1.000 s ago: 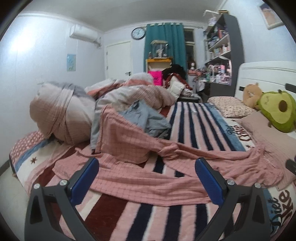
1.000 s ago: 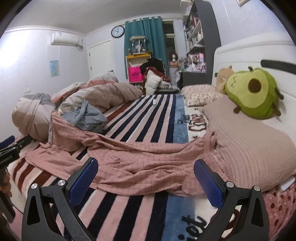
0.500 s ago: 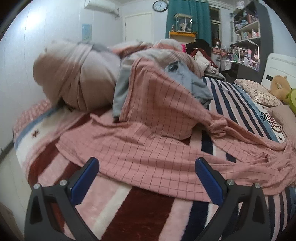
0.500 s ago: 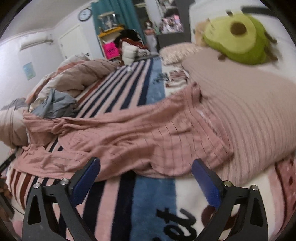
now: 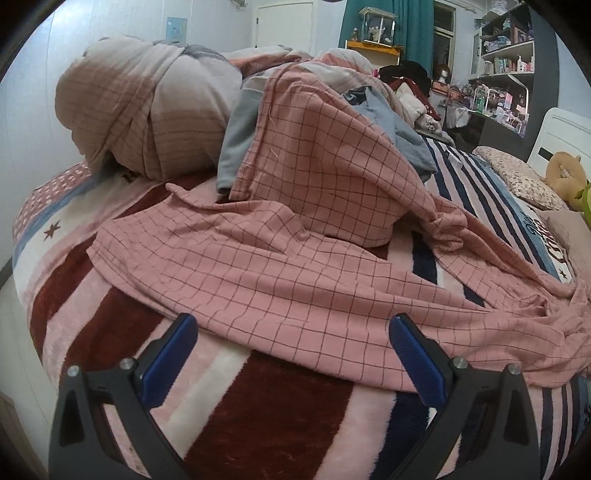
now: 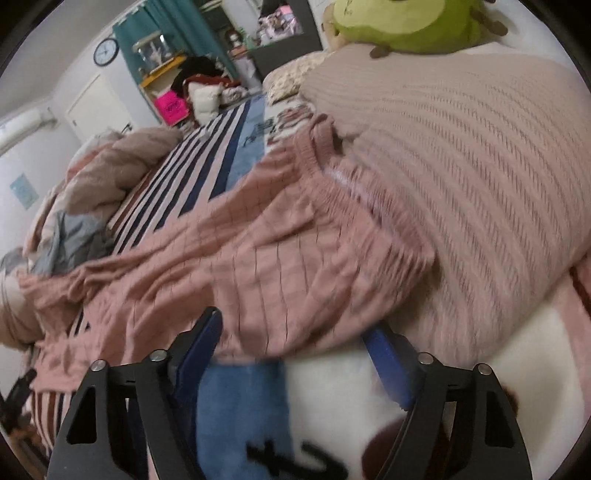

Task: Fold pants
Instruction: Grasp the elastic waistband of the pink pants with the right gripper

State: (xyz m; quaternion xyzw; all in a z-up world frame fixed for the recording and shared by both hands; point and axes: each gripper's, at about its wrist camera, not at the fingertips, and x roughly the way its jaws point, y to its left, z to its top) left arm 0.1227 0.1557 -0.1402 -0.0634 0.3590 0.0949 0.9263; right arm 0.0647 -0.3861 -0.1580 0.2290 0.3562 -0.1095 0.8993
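Observation:
Pink checked pants [image 5: 280, 266] lie spread and rumpled across the striped bed blanket [image 5: 258, 406]. One leg runs up over the bedding pile. In the right wrist view the pants [image 6: 258, 266] end in an elastic waistband [image 6: 354, 192] against a pink pillow. My left gripper [image 5: 291, 332] is open, its blue pads either side of the near leg hem, just above the blanket. My right gripper [image 6: 295, 332] is open and low at the near waist edge, the cloth lying between its pads.
A bundled duvet [image 5: 147, 110] and a grey garment [image 5: 391, 122] sit behind the pants. A ribbed pink pillow [image 6: 461, 177] and a green avocado plush [image 6: 413, 22] lie at the right. Shelves and a headboard stand at the far right.
Both grippers have dropped and moved forward toward the pants. The left now sits at the leg hem, the right at the waist edge by the pillow. Both stay open.

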